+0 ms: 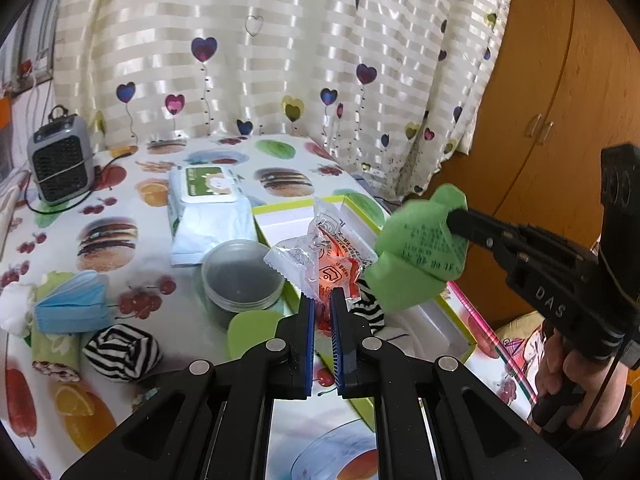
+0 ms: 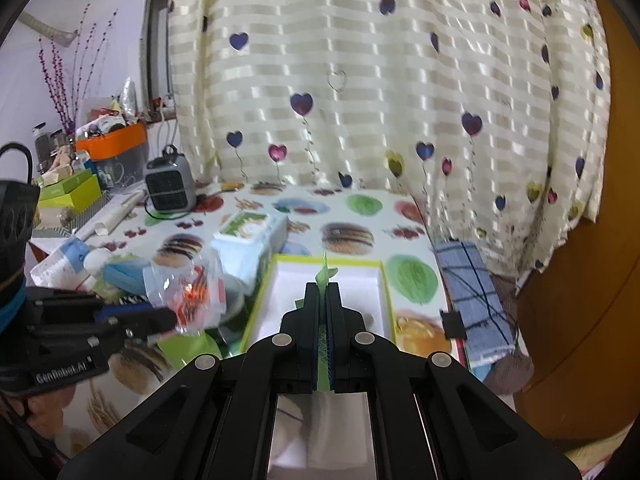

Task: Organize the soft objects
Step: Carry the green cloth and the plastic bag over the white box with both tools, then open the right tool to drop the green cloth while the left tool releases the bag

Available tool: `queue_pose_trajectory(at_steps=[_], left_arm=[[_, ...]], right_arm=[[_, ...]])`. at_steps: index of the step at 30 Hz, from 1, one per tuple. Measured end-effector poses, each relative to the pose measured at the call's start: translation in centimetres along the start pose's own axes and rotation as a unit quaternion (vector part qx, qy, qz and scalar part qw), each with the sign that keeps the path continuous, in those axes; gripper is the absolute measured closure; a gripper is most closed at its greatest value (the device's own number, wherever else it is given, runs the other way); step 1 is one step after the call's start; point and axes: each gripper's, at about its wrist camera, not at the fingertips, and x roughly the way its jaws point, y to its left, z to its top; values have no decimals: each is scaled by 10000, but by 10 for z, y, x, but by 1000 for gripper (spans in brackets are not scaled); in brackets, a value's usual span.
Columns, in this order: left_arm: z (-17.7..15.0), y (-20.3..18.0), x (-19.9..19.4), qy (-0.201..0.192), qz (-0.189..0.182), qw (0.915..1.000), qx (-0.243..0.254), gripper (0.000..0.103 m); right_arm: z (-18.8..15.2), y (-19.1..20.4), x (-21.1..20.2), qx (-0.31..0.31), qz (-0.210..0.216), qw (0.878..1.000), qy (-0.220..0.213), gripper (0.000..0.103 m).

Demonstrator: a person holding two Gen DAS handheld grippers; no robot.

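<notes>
Left gripper (image 1: 321, 300) clamped on clear red packet (image 1: 320, 256), held up over table. Right gripper (image 2: 323, 292) pinched shut on green packet (image 1: 418, 256), hanging above open white box (image 2: 360, 280) with yellow-green rim. Box mostly bare inside in right wrist view, contents otherwise unclear. Left out on tablecloth (image 1: 120, 208): striped sock ball (image 1: 122, 350), blue mask (image 1: 72, 306), wipes pack (image 1: 212, 216), round tin (image 1: 242, 276), cotton wad (image 1: 14, 308). Judged early-to-mid: two packets in hand, not yet dropped, most soft stuff unsorted.
</notes>
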Motion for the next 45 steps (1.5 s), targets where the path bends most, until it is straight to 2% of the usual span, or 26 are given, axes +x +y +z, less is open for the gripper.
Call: queue_pose_trajectory(at_steps=[4, 14, 18, 21, 28, 31, 33, 36, 45], left_arm=[[1, -5, 8, 63, -32, 10000, 58, 96], [4, -14, 29, 235, -68, 9996, 157, 96], [4, -16, 40, 327, -76, 9993, 175, 96], [5, -17, 49, 406, -86, 9990, 182, 96], [7, -20, 68, 539, -61, 9984, 183, 96], [8, -18, 75, 583, -16, 9982, 137, 93], [9, -15, 78, 588, -5, 9982, 78, 82], [9, -11, 77, 582, -65, 9983, -41, 72], [9, -10, 60, 419, -121, 9990, -69, 70]], right_arm=[[-12, -8, 4, 109, -1, 9998, 170, 100], [-55, -16, 41, 195, 101, 9940, 1071, 100], [-64, -21, 45, 239, 234, 9914, 1266, 100], [-65, -24, 39, 262, 241, 9921, 1206, 97], [-60, -34, 29, 450, 178, 9942, 955, 74], [-58, -36, 27, 530, 206, 9945, 879, 73], [-56, -37, 24, 568, 225, 9949, 804, 73], [-52, -36, 20, 554, 226, 9957, 713, 73], [-48, -30, 13, 544, 237, 9965, 585, 73]])
